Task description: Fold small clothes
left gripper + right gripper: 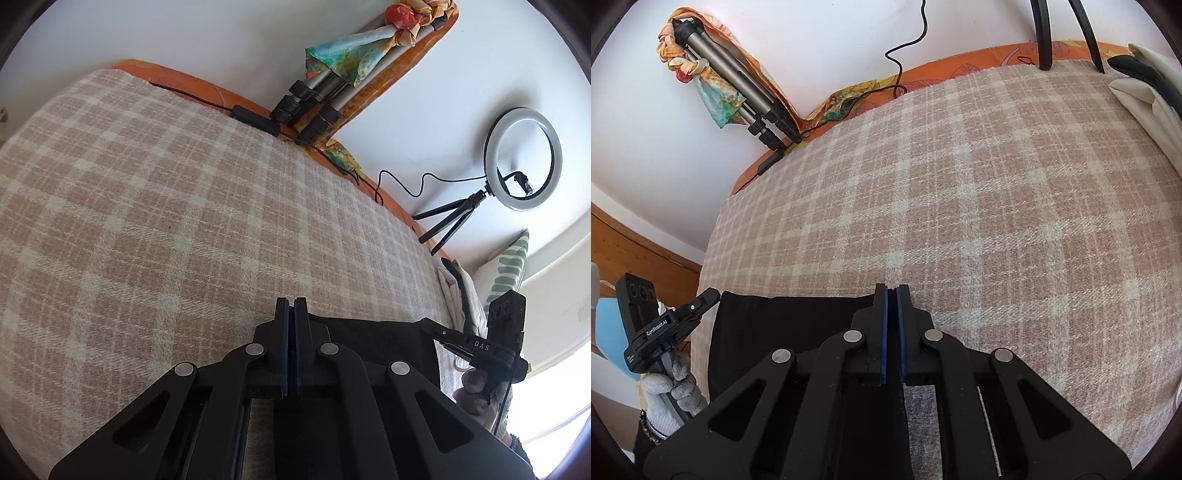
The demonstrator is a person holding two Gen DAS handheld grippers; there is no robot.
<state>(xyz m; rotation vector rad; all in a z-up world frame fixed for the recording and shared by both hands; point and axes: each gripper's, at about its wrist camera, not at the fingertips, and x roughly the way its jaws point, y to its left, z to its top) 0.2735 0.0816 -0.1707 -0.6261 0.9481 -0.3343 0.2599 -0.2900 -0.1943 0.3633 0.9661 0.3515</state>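
Note:
A black garment (373, 334) lies stretched at the near edge of a pink and cream checked blanket (166, 206). My left gripper (292, 306) is shut on the garment's left top edge. My right gripper (892, 293) is shut on the garment's (783, 332) right top edge. Each gripper shows in the other's view, the right one (439, 332) at the garment's far side and the left one (705, 301) likewise, each in a gloved hand. The cloth hangs taut between the two grippers and partly below them, out of sight.
A folded tripod (325, 99) wrapped in a colourful scarf leans on the wall behind the bed. A ring light (522, 158) on a small tripod stands at the bed's edge with its cable. Folded pale and dark clothes (1145, 88) lie stacked at the far corner.

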